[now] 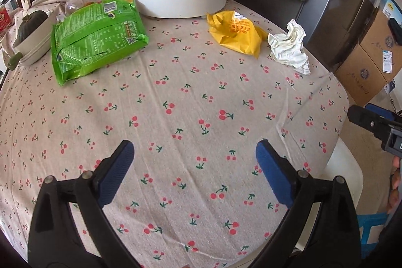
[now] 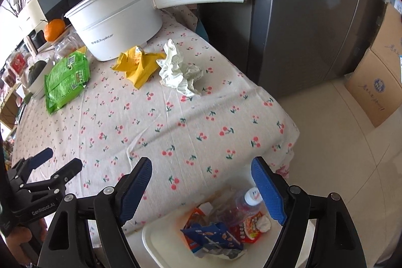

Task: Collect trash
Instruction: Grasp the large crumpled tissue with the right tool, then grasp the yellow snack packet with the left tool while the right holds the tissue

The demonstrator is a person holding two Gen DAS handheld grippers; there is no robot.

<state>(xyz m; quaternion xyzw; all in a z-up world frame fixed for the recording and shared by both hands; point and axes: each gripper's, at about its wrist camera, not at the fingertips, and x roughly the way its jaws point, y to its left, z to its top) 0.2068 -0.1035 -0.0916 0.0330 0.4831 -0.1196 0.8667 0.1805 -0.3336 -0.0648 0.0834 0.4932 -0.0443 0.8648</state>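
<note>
Nearest, both grippers gape wide and empty: the left gripper [image 1: 194, 155] over the table's near edge, the right gripper [image 2: 202, 172] above the white plastic bin [image 2: 160, 243] of wrappers beside it. Toward the far edge lie the crumpled white tissue [image 2: 179, 73], yellow wrapper [image 2: 137, 65] and green snack bag [image 2: 66, 81]. A shallow pinch could snag the cherry-print tablecloth [image 2: 176, 122] instead.

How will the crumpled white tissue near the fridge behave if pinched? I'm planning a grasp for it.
The crumpled white tissue looks soft and floppy, so it will probably squash flat between the pads. It seems very light, likely to lift with no resistance. Its loose tails may dangle or brush the yellow wrapper beside it.
</note>
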